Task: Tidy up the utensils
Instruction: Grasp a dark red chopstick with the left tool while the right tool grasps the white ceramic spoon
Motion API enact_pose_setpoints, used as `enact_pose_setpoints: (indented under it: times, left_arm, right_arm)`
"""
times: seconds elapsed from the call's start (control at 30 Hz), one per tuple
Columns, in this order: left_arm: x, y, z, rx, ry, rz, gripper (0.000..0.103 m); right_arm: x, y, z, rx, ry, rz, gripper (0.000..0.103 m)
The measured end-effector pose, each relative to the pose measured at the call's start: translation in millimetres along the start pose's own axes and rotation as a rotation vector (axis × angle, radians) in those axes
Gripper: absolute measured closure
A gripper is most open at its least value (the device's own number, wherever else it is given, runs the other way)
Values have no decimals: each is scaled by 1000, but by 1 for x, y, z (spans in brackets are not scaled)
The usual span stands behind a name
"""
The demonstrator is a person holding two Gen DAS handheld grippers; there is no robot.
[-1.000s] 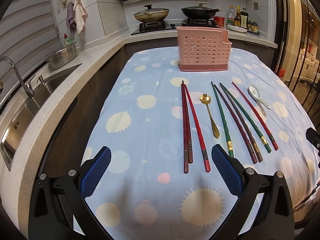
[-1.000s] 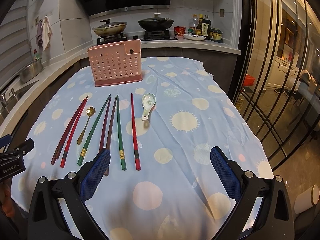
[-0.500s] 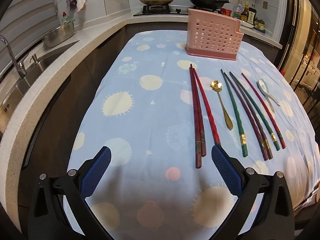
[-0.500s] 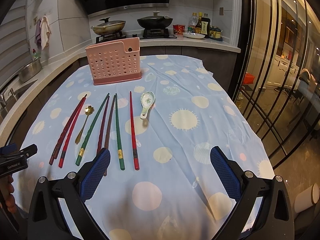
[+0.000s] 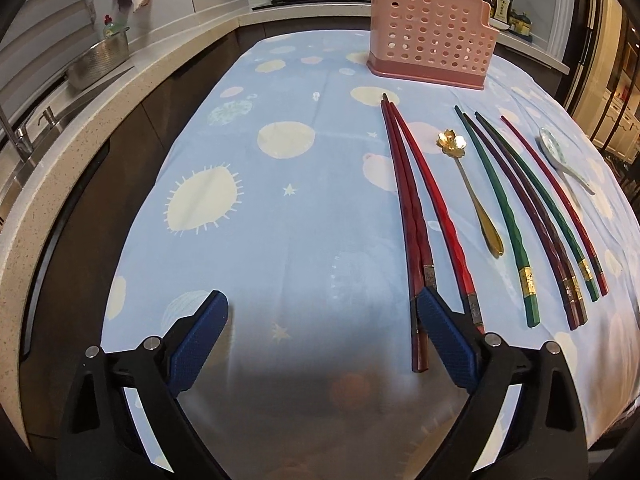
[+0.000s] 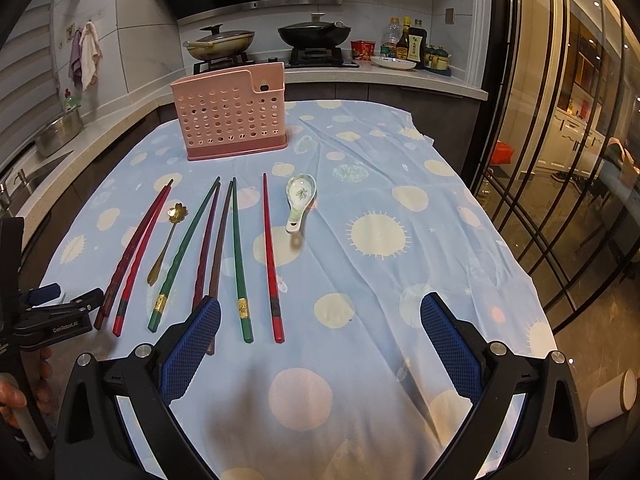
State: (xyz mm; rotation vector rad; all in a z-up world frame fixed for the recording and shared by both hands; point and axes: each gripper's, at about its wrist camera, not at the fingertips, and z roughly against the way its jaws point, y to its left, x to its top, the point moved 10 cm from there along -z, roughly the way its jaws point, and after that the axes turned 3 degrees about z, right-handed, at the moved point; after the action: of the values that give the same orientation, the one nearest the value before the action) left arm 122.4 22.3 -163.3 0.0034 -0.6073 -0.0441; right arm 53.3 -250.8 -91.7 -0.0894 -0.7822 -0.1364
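Several chopsticks lie in a row on the blue spotted tablecloth (image 5: 280, 240): a dark red pair (image 5: 408, 216), a bright red one (image 5: 436, 204), green ones (image 5: 504, 216) and purple-brown ones (image 5: 532, 216). A gold flower spoon (image 5: 468, 180) lies among them and a white ceramic spoon (image 6: 300, 200) at the right. A pink perforated utensil holder (image 6: 232, 120) stands behind. My left gripper (image 5: 320, 340) is open, low over the cloth, its right finger beside the dark red pair's near ends. My right gripper (image 6: 320, 340) is open above the chopsticks' near ends.
A counter with a sink (image 5: 24, 148) and a metal bowl (image 5: 100, 64) runs along the left. A stove with pans (image 6: 264, 40) and bottles (image 6: 412, 44) stands behind the table. Glass doors (image 6: 560, 160) are on the right.
My left gripper has moved forward, down and right toward the near ends of the dark red chopsticks. My right gripper has barely moved.
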Motion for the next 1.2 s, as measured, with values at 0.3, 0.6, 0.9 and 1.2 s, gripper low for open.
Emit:
enact_pose_setpoints:
  times: [0.3, 0.6, 0.9, 1.2]
  left_arm:
    - [-3, 6, -9, -2, 11, 6, 13]
    - [4, 9, -7, -19, 5, 10, 33]
    - [7, -23, -2, -149, 17, -46, 95]
    - [9, -26, -5, -157, 31, -56, 95]
  right_arm:
    - [2, 7, -7, 7, 11, 13, 7]
    - [7, 11, -26, 21, 18, 19, 7]
    - [39, 5, -69, 69, 23, -20, 16]
    - [58, 10, -129, 215, 108, -160, 72]
